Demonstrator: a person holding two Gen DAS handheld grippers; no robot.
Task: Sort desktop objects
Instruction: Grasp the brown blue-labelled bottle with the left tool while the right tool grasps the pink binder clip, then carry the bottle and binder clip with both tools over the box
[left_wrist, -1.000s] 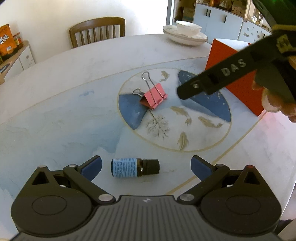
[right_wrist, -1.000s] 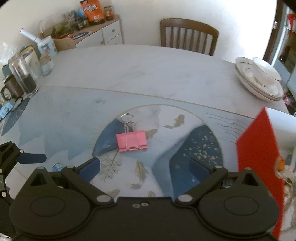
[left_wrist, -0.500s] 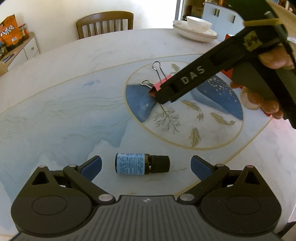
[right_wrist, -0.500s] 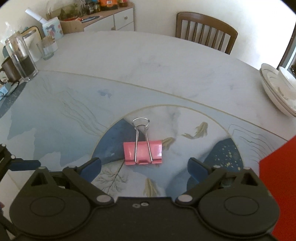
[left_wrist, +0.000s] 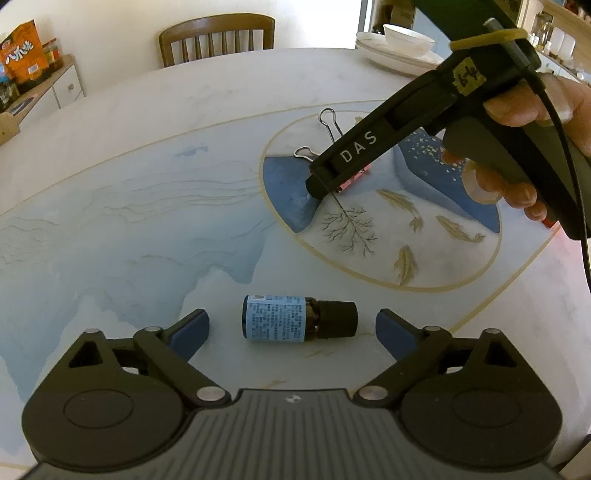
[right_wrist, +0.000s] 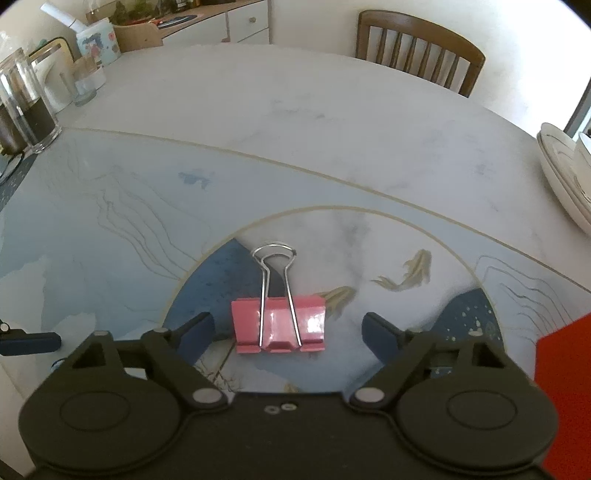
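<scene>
Right gripper (right_wrist: 288, 328) now lower, wide jaws flanking pink binder clip (right_wrist: 279, 325); left gripper (left_wrist: 291, 326) wide around bottle (left_wrist: 295, 317)

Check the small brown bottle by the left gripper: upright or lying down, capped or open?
Lying on its side, capped: the bottle rests lengthwise on the table, black cap pointing right, between the open left gripper's fingers, untouched.

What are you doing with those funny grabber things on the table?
A person is sorting small things with a pair of tongs in each hand. The right tongs are open around a pink binder clip lying on the table, not squeezing it yet. The left tongs are open too, with a little brown bottle lying on its side between the tips.
</scene>
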